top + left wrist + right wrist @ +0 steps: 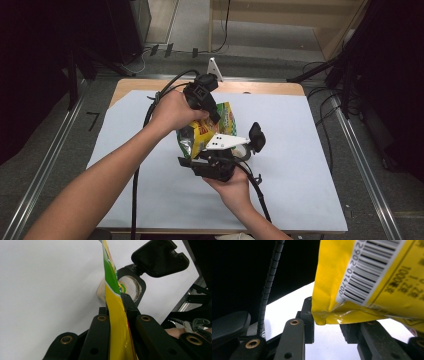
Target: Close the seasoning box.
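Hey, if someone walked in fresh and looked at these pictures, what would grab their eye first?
The bright yellow and green snack bag, held up over the middle of the white table sheet between two black claws. The left claw is shut on the bag's thin edge, while the right claw sits at the bag's bottom corner near the barcode. Behind the bag, a small round container lies on the sheet.

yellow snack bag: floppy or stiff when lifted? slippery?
Likely floppy: the bag crumples between the two grippers. Probably slippery: its glossy film glints in the left gripper, which pinches it flat. Seems light, a thin edge alone bearing it.
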`<state>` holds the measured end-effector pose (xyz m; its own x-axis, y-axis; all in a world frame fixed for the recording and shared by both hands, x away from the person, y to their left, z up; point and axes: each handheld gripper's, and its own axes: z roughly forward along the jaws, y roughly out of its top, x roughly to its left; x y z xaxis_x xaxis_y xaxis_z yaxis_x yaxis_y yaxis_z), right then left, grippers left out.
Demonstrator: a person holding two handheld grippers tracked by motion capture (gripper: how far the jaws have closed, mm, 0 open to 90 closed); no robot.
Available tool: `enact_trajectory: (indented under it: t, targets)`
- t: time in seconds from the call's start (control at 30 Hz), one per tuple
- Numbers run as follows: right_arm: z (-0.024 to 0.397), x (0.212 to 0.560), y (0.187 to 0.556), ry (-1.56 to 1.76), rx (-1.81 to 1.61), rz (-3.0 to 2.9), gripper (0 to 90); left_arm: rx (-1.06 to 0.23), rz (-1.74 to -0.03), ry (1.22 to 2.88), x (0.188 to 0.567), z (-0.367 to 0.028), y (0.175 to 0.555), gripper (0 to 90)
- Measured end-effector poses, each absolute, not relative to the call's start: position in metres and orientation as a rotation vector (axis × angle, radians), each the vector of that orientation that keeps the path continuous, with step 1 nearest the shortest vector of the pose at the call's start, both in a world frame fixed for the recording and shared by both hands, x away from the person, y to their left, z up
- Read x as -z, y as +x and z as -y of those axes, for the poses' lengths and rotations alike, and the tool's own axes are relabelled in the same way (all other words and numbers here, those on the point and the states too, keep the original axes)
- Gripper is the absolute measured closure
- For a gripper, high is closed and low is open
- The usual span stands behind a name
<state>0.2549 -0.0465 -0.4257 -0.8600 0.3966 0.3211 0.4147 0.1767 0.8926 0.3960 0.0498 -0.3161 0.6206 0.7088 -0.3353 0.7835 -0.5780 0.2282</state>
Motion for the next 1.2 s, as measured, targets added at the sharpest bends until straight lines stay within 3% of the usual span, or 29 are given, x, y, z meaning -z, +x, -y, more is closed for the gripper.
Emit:
enact_trajectory:
  t: [1.2]
  targets:
    - [0.0501,0.4326,0.2528,-0.797,1.803,2.431,69.2,0.308,-1.179,2.494,0.3215,-0.0504,0.3926,87.3]
